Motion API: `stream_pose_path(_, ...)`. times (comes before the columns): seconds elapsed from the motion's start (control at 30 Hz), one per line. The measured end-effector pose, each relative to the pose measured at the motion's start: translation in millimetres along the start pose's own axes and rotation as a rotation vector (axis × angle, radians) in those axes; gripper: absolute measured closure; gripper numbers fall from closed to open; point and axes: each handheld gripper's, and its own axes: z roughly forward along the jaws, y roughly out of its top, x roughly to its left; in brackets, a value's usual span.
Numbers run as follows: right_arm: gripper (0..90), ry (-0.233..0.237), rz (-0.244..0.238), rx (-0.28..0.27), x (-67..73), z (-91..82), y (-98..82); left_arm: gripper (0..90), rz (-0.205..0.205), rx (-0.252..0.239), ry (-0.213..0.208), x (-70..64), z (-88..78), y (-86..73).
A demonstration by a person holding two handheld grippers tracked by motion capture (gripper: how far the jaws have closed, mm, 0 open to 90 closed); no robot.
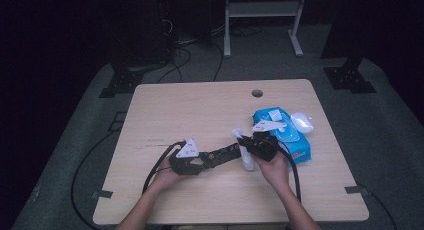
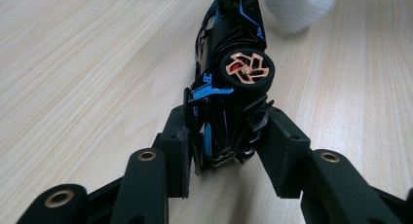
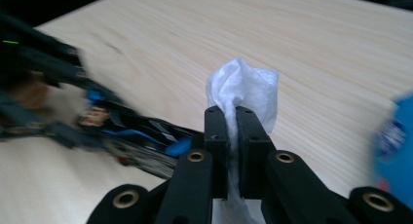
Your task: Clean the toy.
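A black and blue toy car (image 2: 229, 87) with copper wheels lies on its side between the jaws of my left gripper (image 2: 226, 136), which is shut on its end. In the high view the car (image 1: 223, 153) stretches rightward from the left gripper (image 1: 202, 160) toward the right one. My right gripper (image 3: 232, 131) is shut on a white wipe (image 3: 246, 90), whose bunched end sticks out past the pads and hangs just beside the car (image 3: 141, 139). In the high view that wipe (image 1: 243, 149) shows as a white strip by the right gripper (image 1: 252, 147).
A blue pack of wet wipes (image 1: 282, 135) lies on the wooden table (image 1: 200, 105) behind the right hand, with a white object (image 1: 302, 122) beside it. A round cable hole (image 1: 257, 93) sits near the table's far edge. Cables trail from both grippers off the front edge.
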Motion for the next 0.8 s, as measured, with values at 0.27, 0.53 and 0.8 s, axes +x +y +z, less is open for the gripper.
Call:
stream_pose_path(0.27, 84.4, 0.12, -0.122, 0.045, 41.6, 24.2, 6.9, 58.5, 0.005, 0.003, 0.0, -1.5, -0.6, 0.1)
stream_pose_path(0.53, 84.3, 0.041, -0.115, 0.06, 27.1, 20.0, 4.7, 58.4, 0.005, 0.0, -0.002, -0.7, 0.2, 0.3)
stream_pose_path(0.8, 84.3, 0.066, -0.136, 0.073, 33.9, 27.0, 4.5, 58.4, 0.003, 0.0, -0.003, -1.2, -0.3, -0.2)
